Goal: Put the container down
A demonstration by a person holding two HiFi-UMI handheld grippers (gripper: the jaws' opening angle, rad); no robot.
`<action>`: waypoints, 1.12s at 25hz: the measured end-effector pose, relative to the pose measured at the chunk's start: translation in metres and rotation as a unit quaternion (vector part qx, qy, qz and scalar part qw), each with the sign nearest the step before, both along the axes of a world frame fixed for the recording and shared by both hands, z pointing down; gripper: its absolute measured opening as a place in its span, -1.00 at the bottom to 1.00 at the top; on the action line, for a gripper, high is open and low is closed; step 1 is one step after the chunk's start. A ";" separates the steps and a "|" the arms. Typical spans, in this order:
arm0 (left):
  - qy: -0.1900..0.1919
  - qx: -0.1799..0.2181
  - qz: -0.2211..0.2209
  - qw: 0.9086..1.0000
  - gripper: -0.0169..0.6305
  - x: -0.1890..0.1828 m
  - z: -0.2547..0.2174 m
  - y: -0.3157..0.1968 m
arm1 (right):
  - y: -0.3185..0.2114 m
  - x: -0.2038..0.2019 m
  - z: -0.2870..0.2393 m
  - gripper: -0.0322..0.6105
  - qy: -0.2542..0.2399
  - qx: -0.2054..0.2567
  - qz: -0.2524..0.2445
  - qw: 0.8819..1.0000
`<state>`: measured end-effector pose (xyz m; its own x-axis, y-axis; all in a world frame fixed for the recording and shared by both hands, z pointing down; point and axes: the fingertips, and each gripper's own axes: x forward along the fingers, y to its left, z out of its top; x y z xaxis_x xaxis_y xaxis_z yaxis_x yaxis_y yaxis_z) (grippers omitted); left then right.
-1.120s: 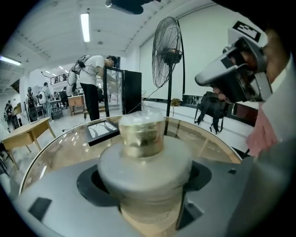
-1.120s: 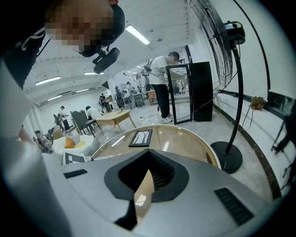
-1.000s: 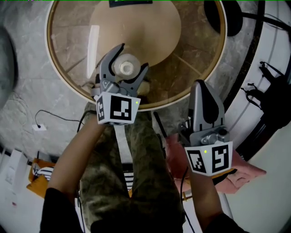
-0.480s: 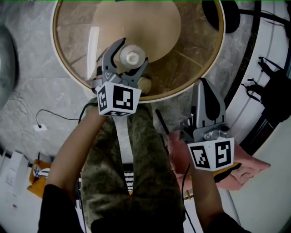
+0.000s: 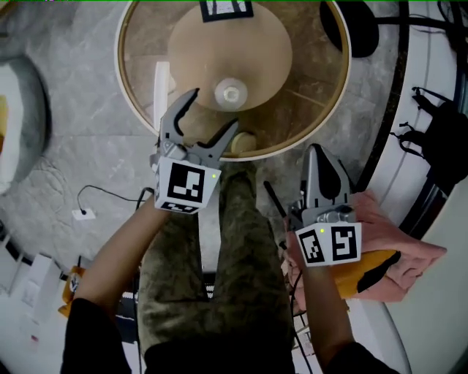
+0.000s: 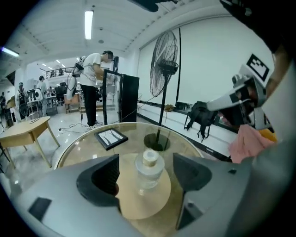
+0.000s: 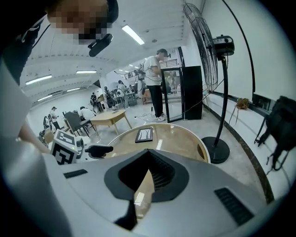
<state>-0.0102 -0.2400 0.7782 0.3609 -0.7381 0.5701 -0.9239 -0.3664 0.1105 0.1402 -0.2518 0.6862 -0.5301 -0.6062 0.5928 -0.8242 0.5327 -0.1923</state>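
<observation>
The container [image 5: 231, 93] is a small clear bottle with a pale cap. It stands upright on the round glass table [image 5: 314, 102], over the tan centre disc. My left gripper [image 5: 214, 109] is open just short of it, at the table's near edge, with nothing between its fingers. In the left gripper view the container [image 6: 148, 167] stands free beyond the wide-apart jaws of the left gripper [image 6: 145, 178]. My right gripper [image 5: 316, 152] hangs shut and empty off the table's near right side. Its own view shows the right gripper [image 7: 147, 175] with jaws closed together.
A black framed tablet [image 5: 227, 7] lies at the table's far side. A standing fan's base [image 5: 358, 29] sits on the floor at the right, with a black bag [image 5: 439, 139] beyond. Pink cloth [image 5: 398, 252] lies by my right wrist. A person [image 6: 95, 88] stands far off.
The left gripper's jaws were around the container. They have now drawn back toward me, and the container stands alone on the table. The right gripper has barely moved.
</observation>
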 end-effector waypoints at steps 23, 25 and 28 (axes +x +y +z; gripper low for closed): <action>0.150 0.183 -0.026 0.971 -0.84 -0.107 -0.524 0.094 | 0.057 -0.095 -0.436 -0.83 -0.046 0.202 0.013 0.978; 0.136 0.195 -0.047 0.970 -0.86 -0.138 -0.537 0.102 | 0.062 -0.114 -0.460 -0.83 -0.054 0.212 0.017 0.976; 0.138 0.188 -0.075 0.970 -0.87 -0.184 -0.526 0.107 | 0.058 -0.148 -0.473 -0.83 -0.053 0.229 0.015 0.972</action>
<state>-0.1942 -0.1332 0.2525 0.3344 -0.9309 0.1472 -0.9240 -0.2931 0.2456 -0.0080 -0.1939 0.2131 -0.5524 -0.8093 0.1996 -0.8286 0.5593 -0.0255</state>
